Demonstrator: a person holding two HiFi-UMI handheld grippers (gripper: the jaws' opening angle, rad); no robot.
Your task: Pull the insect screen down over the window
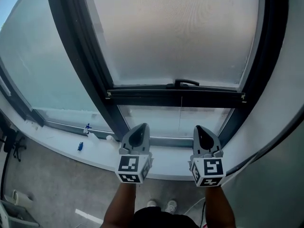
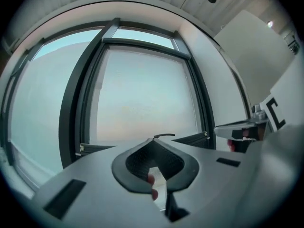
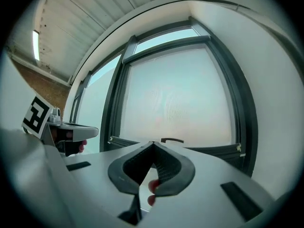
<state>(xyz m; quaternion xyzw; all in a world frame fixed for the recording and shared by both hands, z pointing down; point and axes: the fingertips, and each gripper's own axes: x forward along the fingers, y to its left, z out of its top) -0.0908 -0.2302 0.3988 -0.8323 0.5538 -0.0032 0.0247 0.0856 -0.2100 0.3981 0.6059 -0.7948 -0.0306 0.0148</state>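
Daylight fills a dark-framed window [image 1: 85, 56] above a white sill [image 1: 52, 137]. The insect screen [image 1: 175, 32] hangs most of the way down, but its bottom bar [image 1: 142, 97] and small black handle [image 1: 186, 83] sit short of the sill, so a strip of bare glass [image 1: 156, 120] beneath is not yet covered. We hold the left gripper [image 1: 141, 127] and the right gripper [image 1: 200, 129] side by side and level on the near side of the sill. Both point at the far window, below the bar, and each gripper's own view shows its jaws pressed together with nothing between them. We judge the pairing deliberate: two closed tips, one on either side of the handle, could bear down evenly on the bar and keep it from tilting in its tracks. Small blue objects [image 1: 80, 146] lie on the sill to the left, well apart from both grippers. No brand or readable word shows anywhere; the only print is the black-and-white square markers on each gripper's cube [image 1: 134, 169].
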